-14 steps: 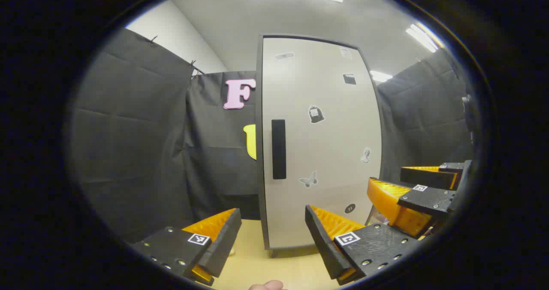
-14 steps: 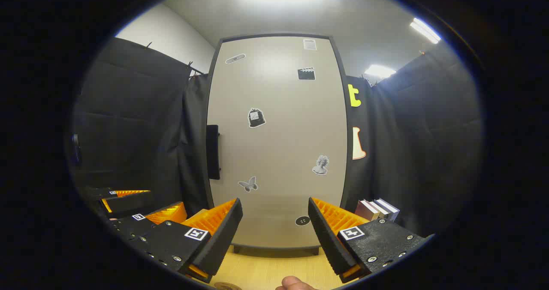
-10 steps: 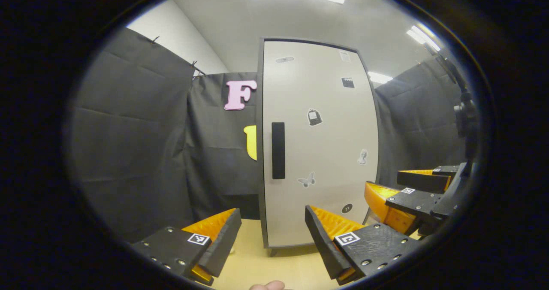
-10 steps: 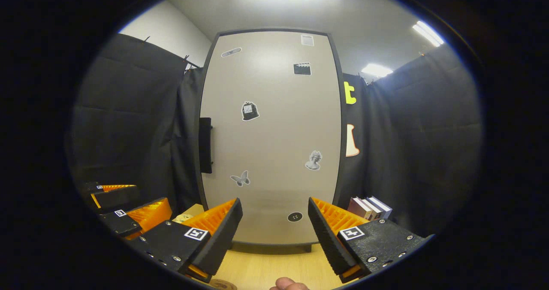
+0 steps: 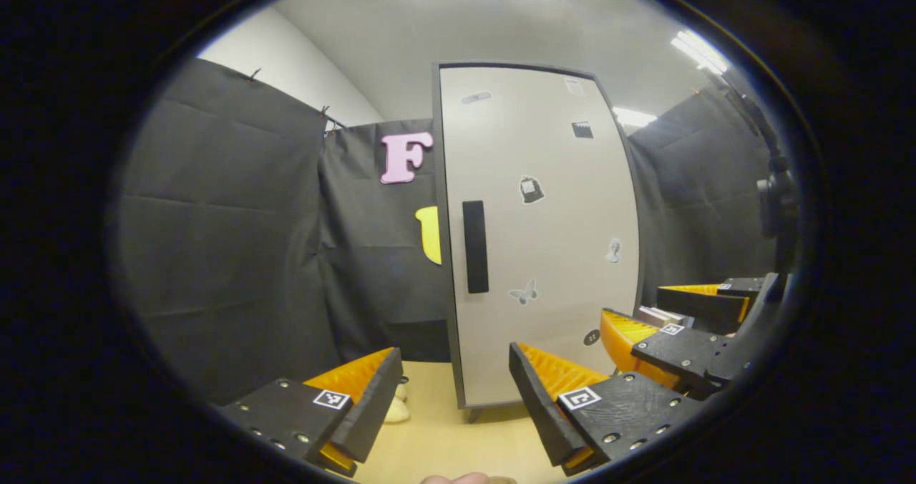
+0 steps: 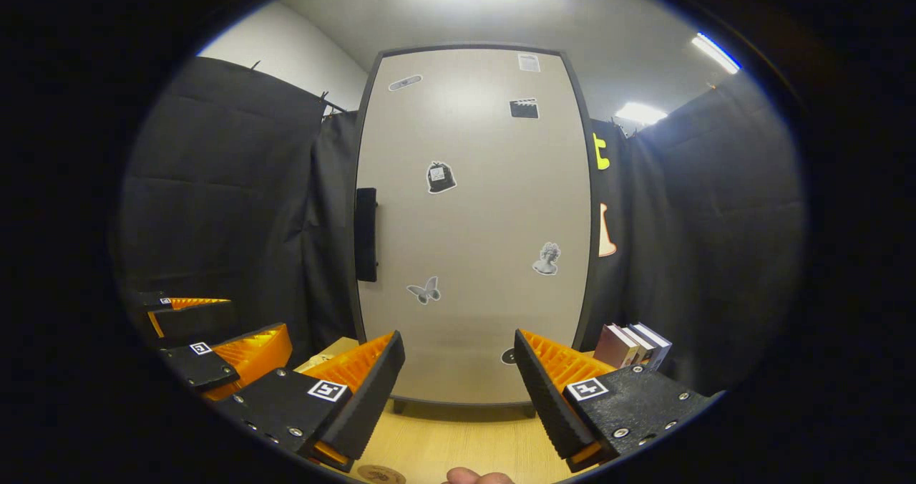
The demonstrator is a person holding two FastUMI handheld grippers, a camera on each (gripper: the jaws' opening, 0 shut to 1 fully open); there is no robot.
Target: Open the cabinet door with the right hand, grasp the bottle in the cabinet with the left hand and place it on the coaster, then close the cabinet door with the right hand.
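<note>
Straight ahead of both grippers stands the cabinet (image 6: 472, 226), its pale door (image 5: 540, 233) closed flat against the dark frame, so the bottle named in the task lies hidden behind it. A dark vertical handle (image 5: 475, 246) sits near the door's left edge, and small stickers, among them a butterfly (image 6: 424, 291), dot the panel. In the left gripper view, the left gripper (image 5: 454, 398) hangs low over the light wooden surface (image 5: 444, 441) with its jaws spread wide and nothing between them; the right gripper (image 5: 662, 312) shows farther off at the right, in front of the cabinet's lower corner. In the right gripper view, the right gripper (image 6: 458, 391) faces the door's lower half, jaws likewise wide apart and empty, apart from the handle. The left gripper (image 6: 207, 326) appears at the lower left. A round coaster (image 6: 381, 474) peeks in at the bottom edge on the surface, and a few books (image 6: 633, 344) stand to the right of the cabinet.
</note>
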